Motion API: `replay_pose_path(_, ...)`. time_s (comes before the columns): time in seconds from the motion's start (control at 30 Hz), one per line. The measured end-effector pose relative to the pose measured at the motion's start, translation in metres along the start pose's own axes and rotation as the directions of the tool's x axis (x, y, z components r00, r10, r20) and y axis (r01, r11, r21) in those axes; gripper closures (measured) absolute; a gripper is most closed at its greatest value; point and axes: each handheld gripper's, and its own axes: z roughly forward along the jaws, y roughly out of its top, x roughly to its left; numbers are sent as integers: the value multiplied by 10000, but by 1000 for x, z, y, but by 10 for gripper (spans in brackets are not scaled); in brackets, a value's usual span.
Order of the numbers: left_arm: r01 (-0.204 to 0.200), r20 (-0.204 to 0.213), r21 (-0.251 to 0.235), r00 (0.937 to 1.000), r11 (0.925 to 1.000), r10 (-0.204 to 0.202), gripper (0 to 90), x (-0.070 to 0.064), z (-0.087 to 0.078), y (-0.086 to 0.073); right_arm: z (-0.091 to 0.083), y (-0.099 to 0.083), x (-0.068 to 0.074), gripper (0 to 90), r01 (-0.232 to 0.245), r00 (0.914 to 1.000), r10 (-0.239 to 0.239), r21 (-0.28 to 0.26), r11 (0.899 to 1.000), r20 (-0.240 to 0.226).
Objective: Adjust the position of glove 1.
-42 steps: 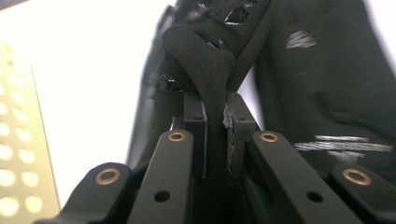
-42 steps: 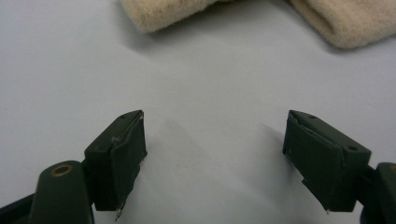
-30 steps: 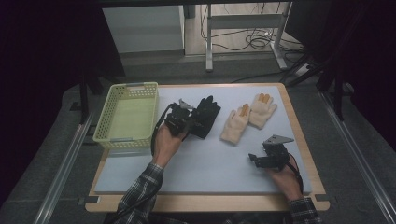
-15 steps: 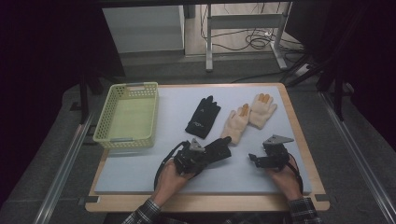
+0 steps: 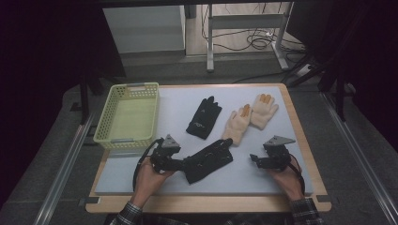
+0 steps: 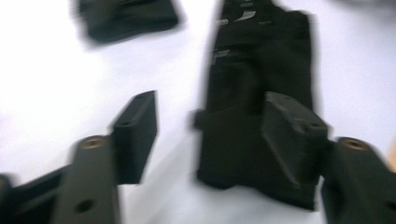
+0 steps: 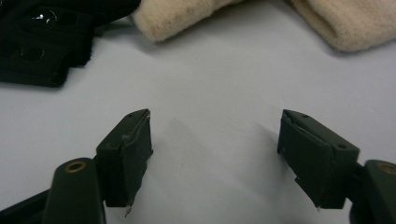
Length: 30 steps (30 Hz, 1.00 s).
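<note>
One black glove (image 5: 209, 160) lies slanted on the pale mat (image 5: 173, 101) near the front. My left gripper (image 5: 180, 163) is at its cuff end. In the blurred left gripper view, the left gripper (image 6: 212, 112) is open, its jaws wide apart, and the glove's cuff (image 6: 252, 140) lies between them against the right jaw. A second black glove (image 5: 204, 117) lies farther back, also seen in the left gripper view (image 6: 126, 18). Two beige gloves (image 5: 237, 125) (image 5: 263, 110) lie side by side at the back right. My right gripper (image 5: 256, 160) (image 7: 215, 126) rests open over bare mat.
A pale green mesh basket (image 5: 126, 117) stands on the table's left side, its inside bare. The wooden table edge (image 5: 206, 204) runs along the front. In the right gripper view, a black glove (image 7: 42, 42) and the beige gloves (image 7: 187, 16) lie ahead.
My left gripper drew one black glove from the back pair to the front centre, then opened, and the glove now lies flat. The right gripper stayed in place.
</note>
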Motion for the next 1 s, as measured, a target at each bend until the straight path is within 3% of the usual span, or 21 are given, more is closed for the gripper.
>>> replay_pose_path(0.1, 362, -352, 80, 9987, 9993, -359, 617, 10, 5, -11, 0, 0, 0, 276, -21, 10000, 21, -12, 10000, 6)
replay_pose_path(0.17, 453, -377, 217, 9983, 9987, -444, 698, 15, 10, -17, 0, 0, 0, 279, -24, 10000, 24, -13, 10000, 5)
replay_pose_path(0.27, 521, -123, 477, 9986, 9975, -515, 733, 17, 19, -23, 0, 0, -1, 279, -44, 10000, 44, 13, 10000, 3)
replay_pose_path(0.33, 434, -157, 388, 9990, 9983, -429, 728, 15, 20, -25, 0, 0, -1, 279, -41, 10000, 41, 12, 10000, 5)
replay_pose_path(0.4, 508, 217, 301, 9984, 9983, -514, 703, 13, 19, -26, 0, 0, -1, 279, -41, 10000, 41, 14, 10000, 1)
replay_pose_path(0.5, 304, 196, 330, 9993, 9990, -310, 684, 3, 18, -28, 0, 0, -1, 278, -46, 10000, 46, 12, 10000, 0)
replay_pose_path(0.7, 99, 797, 329, 9967, 9994, -125, 668, -20, 14, -34, 0, 0, -1, 278, -49, 10000, 49, 13, 10000, -1)
replay_pose_path(0.8, -218, 980, 322, 9950, 9992, 186, 636, -35, 14, -35, 0, 0, -1, 278, -51, 10000, 51, 13, 10000, -3)
replay_pose_path(0.83, -353, 1049, 337, 9940, 9988, 316, 627, -40, 14, -35, 0, 0, -1, 278, -49, 10000, 49, 12, 10000, -2)
replay_pose_path(0.9, -433, 1591, 284, 9865, 9987, 382, 635, -48, 15, -34, 0, 0, -1, 278, -54, 10000, 54, 14, 10000, -2)
replay_pose_path(1.0, -719, 1775, 196, 9818, 9972, 673, 630, -60, 19, -30, 0, 0, -1, 278, -54, 10000, 54, 15, 10000, 0)
